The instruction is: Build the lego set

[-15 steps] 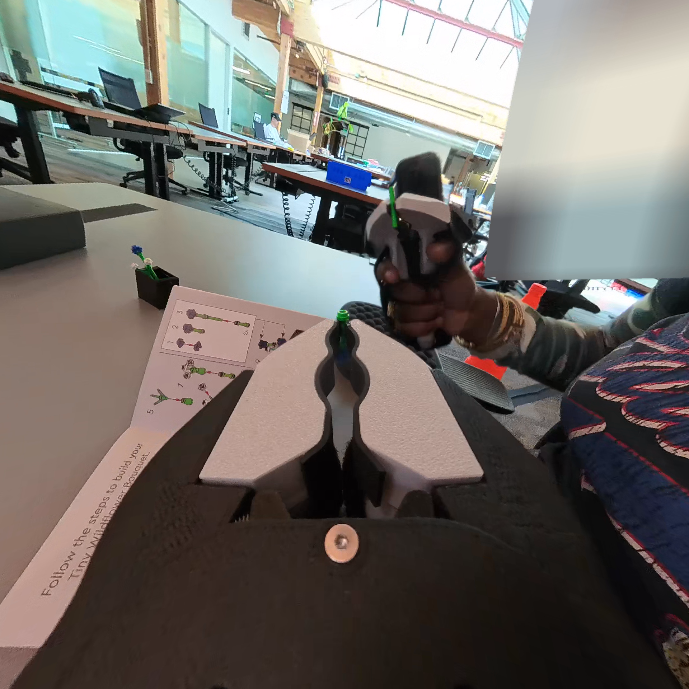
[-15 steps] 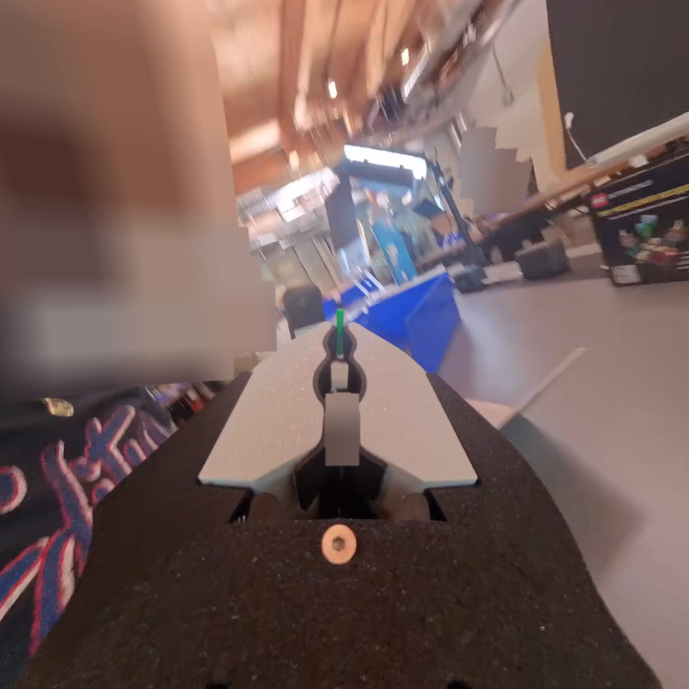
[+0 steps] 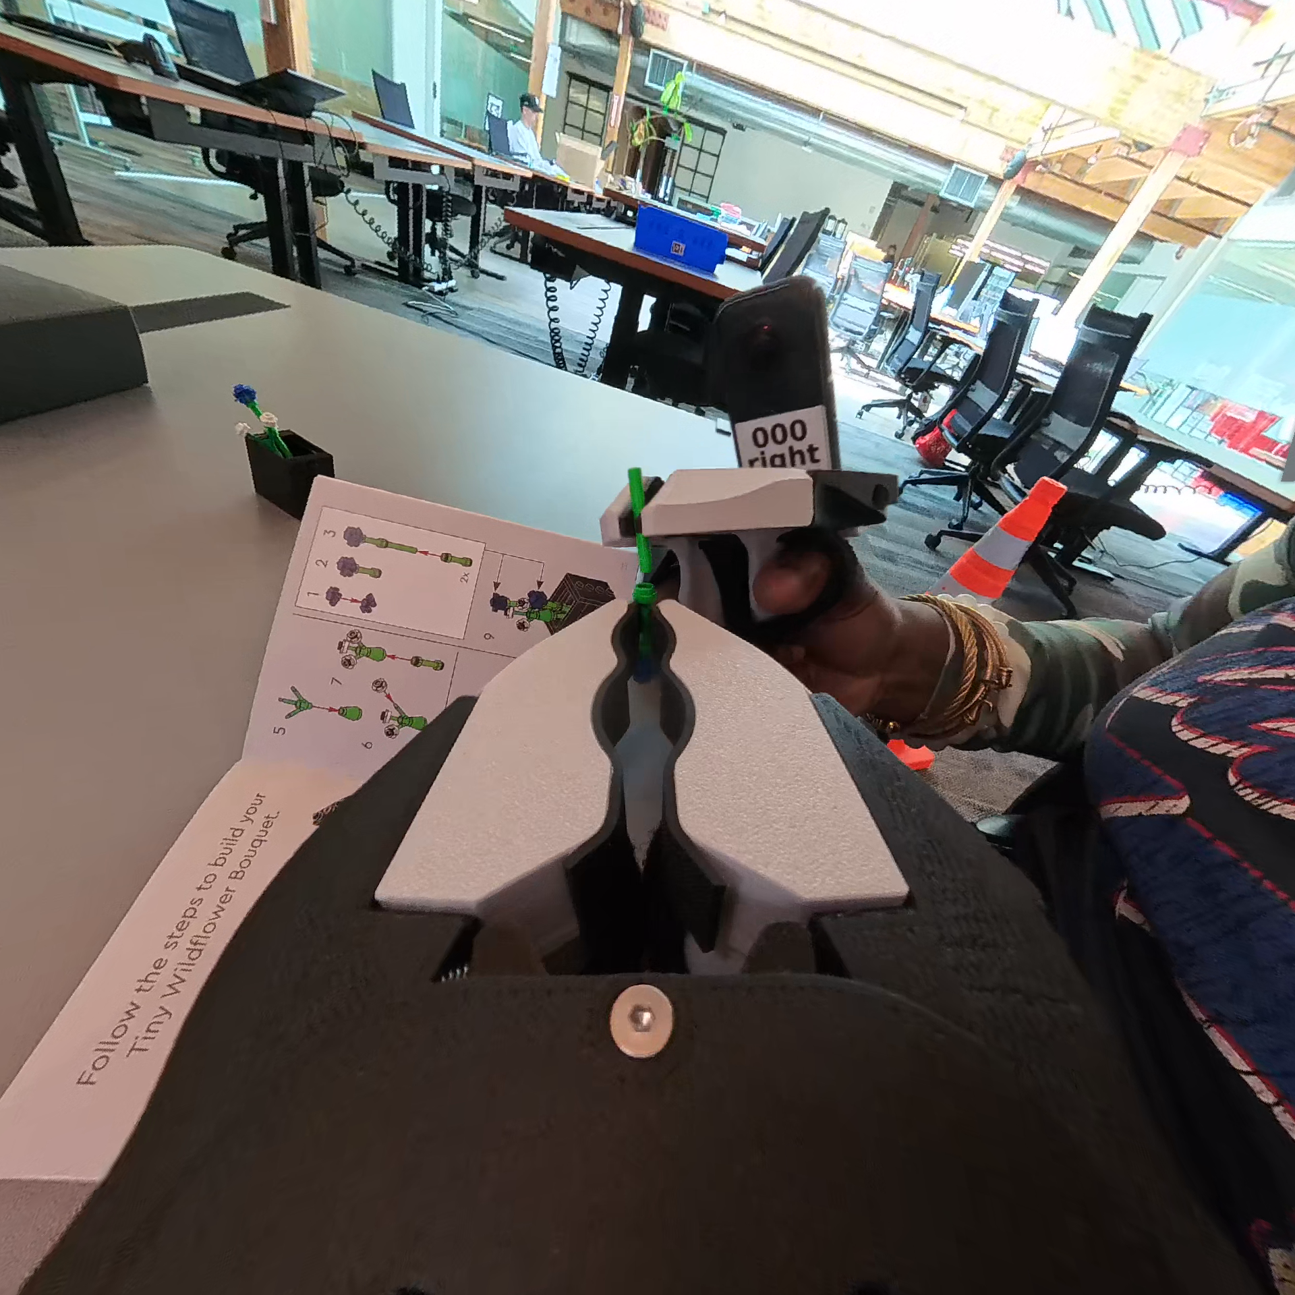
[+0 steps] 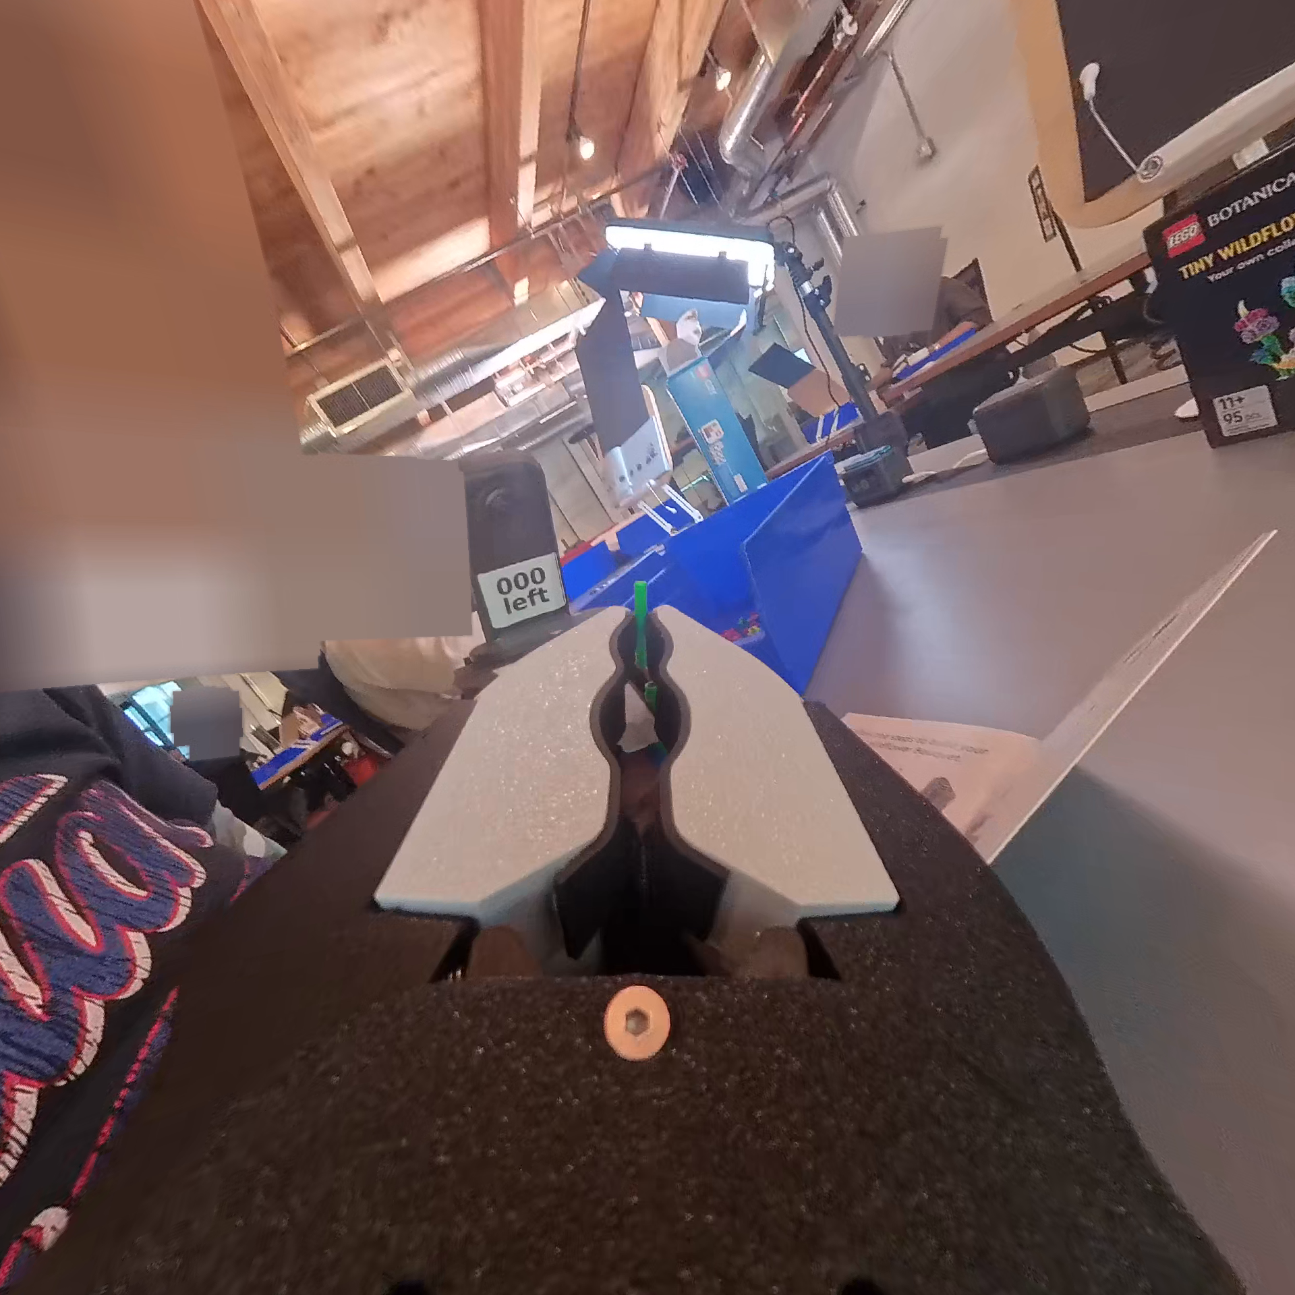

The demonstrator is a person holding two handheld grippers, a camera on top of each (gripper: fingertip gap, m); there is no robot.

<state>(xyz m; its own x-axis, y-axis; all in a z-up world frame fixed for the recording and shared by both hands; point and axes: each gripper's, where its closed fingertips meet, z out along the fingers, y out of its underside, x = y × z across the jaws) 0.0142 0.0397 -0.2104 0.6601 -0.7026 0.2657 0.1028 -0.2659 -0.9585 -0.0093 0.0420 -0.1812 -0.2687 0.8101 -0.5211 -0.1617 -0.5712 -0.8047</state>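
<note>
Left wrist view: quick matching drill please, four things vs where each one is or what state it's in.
Things
1. thin green rod
2. black pot
3. instruction sheet
4. orange cone

Places or states
A. on the floor beyond the table edge
B. lying flat on the grey table
C. pinched in the right gripper, its lower end at the tip of the left gripper
D. standing on the table with small flowers in it

Pairs: 1-C, 2-D, 3-B, 4-A
</note>
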